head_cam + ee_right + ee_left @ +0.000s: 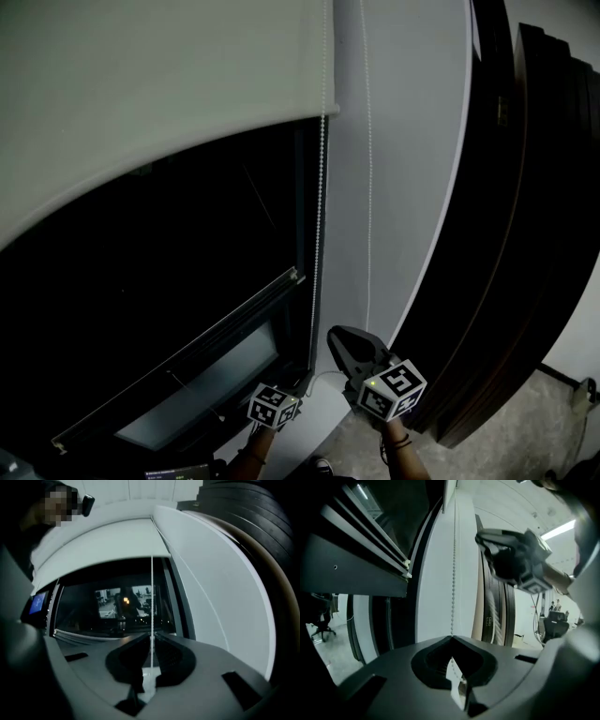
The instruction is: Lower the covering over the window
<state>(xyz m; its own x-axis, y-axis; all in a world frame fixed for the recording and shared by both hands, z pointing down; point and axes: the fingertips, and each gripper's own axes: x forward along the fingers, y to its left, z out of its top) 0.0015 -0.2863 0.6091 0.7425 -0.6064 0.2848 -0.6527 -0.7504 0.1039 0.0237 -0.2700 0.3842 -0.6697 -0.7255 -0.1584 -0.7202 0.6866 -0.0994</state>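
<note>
- Pale roller blind (141, 94) fills the upper left of the head view. It covers only the top of the dark window (169, 281), so most of the lowering appears to remain.
- Bead chain (322, 206) hangs at centre frame along the blind's right edge, and a second strand (367, 187) hangs just right of it.
- Left gripper (451, 639): jaws pressed together on the bead chain, which rises straight from the tips.
- Right gripper (152, 637): jaws pinching what appears to be the second strand. Holding both strands probably allows alternate pulls.
</note>
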